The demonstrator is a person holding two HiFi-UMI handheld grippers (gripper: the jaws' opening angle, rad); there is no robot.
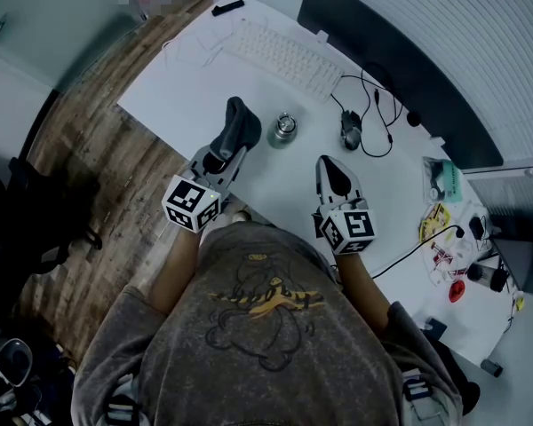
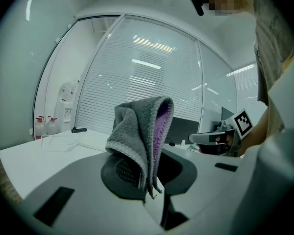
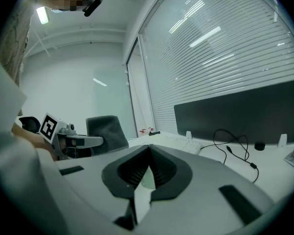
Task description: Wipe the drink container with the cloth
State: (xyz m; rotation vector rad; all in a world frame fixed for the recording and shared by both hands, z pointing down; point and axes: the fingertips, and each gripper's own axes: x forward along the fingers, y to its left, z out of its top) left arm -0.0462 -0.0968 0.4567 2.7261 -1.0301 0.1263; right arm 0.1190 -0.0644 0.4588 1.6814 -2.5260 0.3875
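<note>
A: Floor?
B: Wood planks (image 1: 98,149), dark-toned, running left of the white table (image 1: 186,87).
A: Walls?
B: Glass partition with horizontal blinds (image 2: 147,82) lowered behind the table. Pale plain wall (image 3: 78,82) to the side.
A: On the table?
B: Dark monitor (image 1: 382,51) at the far edge, white keyboard (image 1: 284,56) in front, mouse (image 1: 351,131) beside looping black cables (image 1: 377,105). Small clutter (image 1: 444,229) at the right end.
A: Light?
B: Ceiling lamp (image 3: 41,14) lit; strip lights reflect in the glass (image 3: 206,35).
A: Other furniture?
B: White water dispenser (image 2: 67,99) by the far wall. Dark shape (image 1: 35,211) on the floor, too dim to identify.
</note>
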